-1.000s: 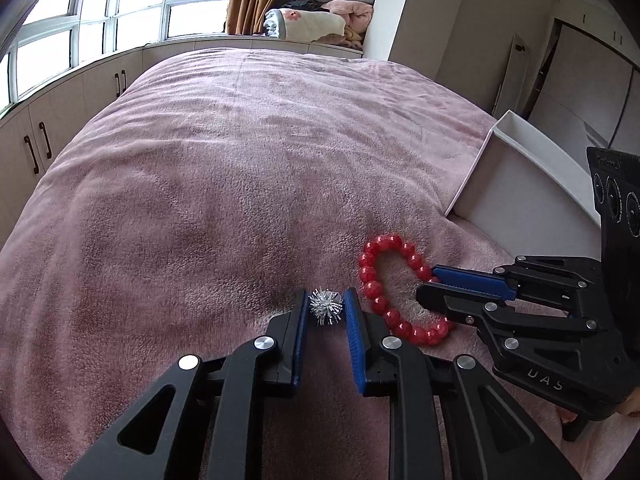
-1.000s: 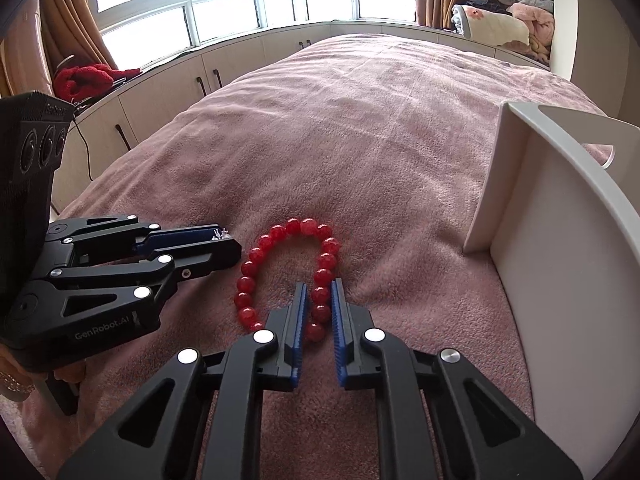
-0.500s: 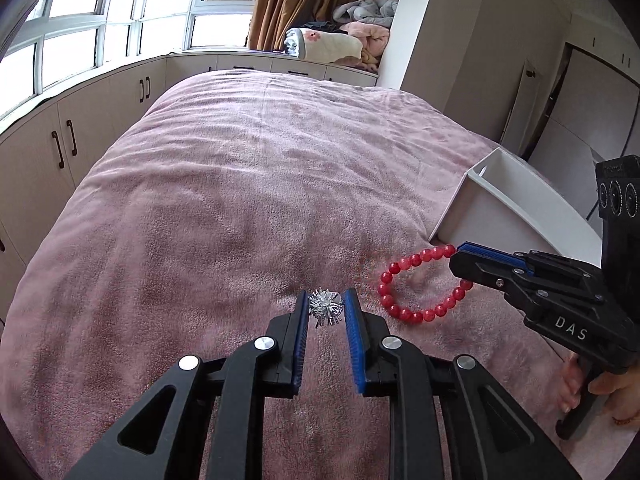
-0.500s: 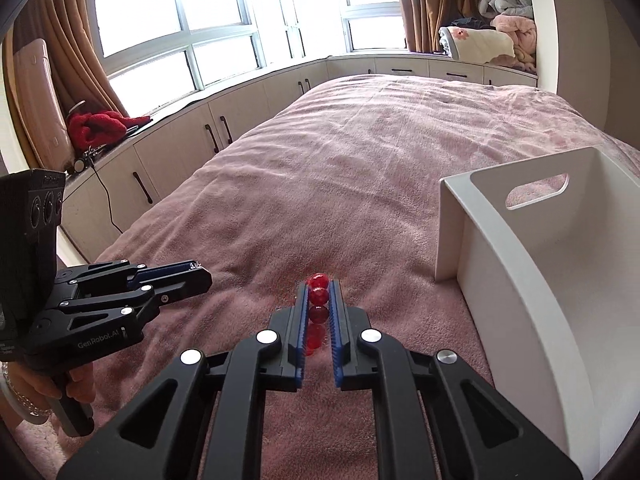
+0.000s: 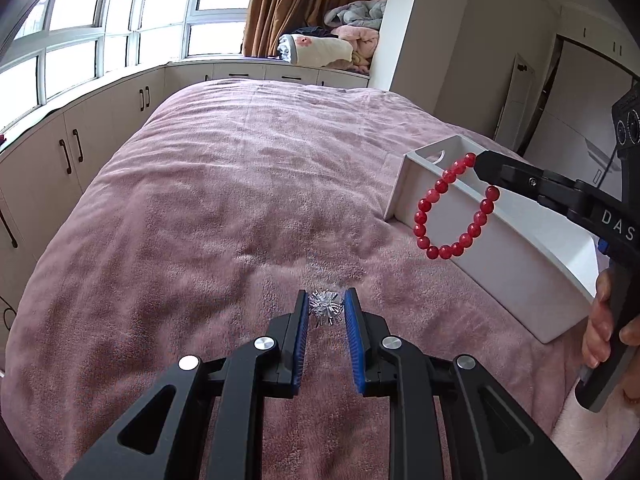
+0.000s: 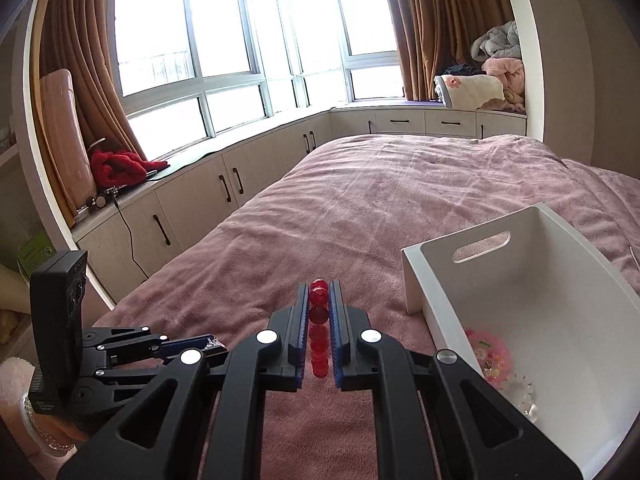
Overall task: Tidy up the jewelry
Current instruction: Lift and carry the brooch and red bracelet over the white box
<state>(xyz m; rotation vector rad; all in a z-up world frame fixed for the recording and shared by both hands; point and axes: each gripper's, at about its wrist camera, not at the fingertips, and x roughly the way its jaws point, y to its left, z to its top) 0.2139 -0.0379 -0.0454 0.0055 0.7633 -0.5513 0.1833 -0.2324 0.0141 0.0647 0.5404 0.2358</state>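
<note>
Left wrist: bracelet (image 5: pixel 452 208) above box rim (image 5: pixel 460 184).

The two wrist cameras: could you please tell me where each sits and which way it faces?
Left wrist: on the left claw, looking down its fingers across the bed; claw shut on a silver ornament; the hand holding the right claw shows.
Right wrist: on the right claw, facing the windows; shut on the bracelet.
Shared: bed, white bin, bracelet, both claws.
</note>
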